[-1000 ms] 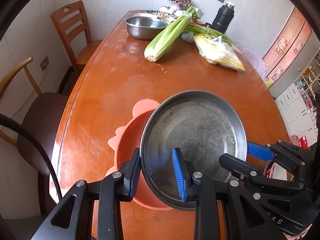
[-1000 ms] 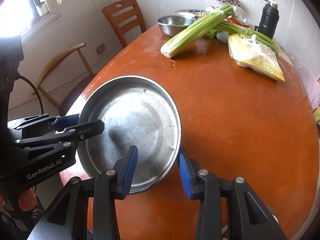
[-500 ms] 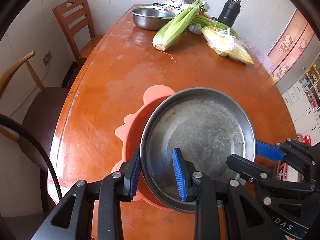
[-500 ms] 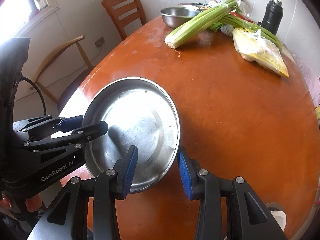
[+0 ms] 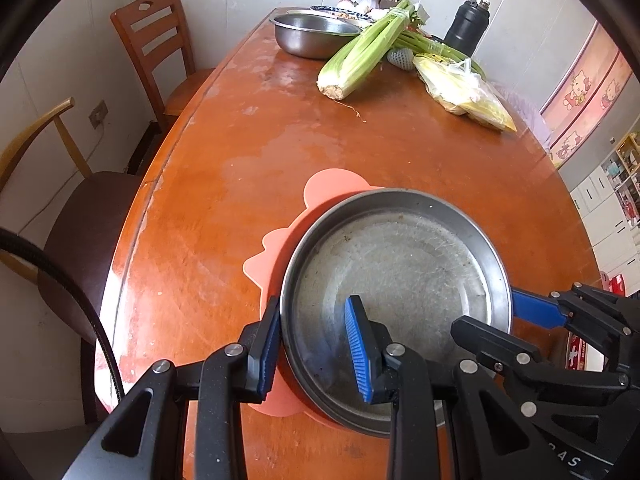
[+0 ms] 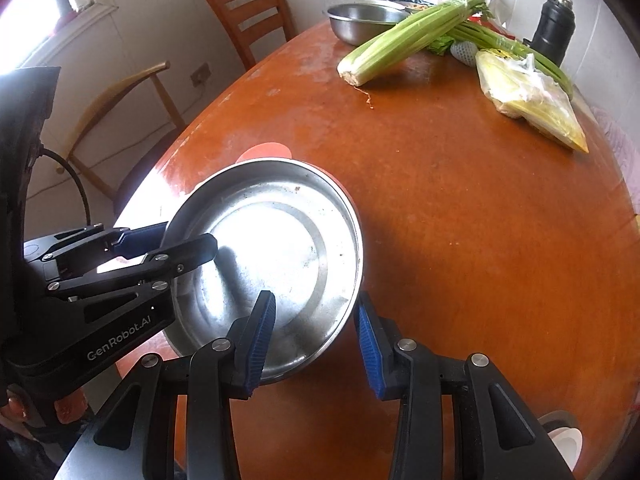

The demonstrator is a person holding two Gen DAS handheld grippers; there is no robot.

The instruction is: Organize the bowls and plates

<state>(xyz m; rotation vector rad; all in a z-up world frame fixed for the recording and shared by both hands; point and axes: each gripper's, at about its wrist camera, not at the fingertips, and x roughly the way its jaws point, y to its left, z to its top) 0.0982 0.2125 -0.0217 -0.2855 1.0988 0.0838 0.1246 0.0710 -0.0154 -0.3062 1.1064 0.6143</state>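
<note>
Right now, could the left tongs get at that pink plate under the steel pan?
Probably not cleanly. The left tongs straddle the rim of the steel pan, which sits on the pink plate and covers most of it. Only the plate's left and far edges show, so the pan likely must come off first.

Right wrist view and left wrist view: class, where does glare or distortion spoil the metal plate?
Right wrist view: window light blows out the metal plate's floor to white. Left wrist view: the plate is evenly lit, scratches legible. Both views: fisheye bends the table edge, corners blacked out.
</note>
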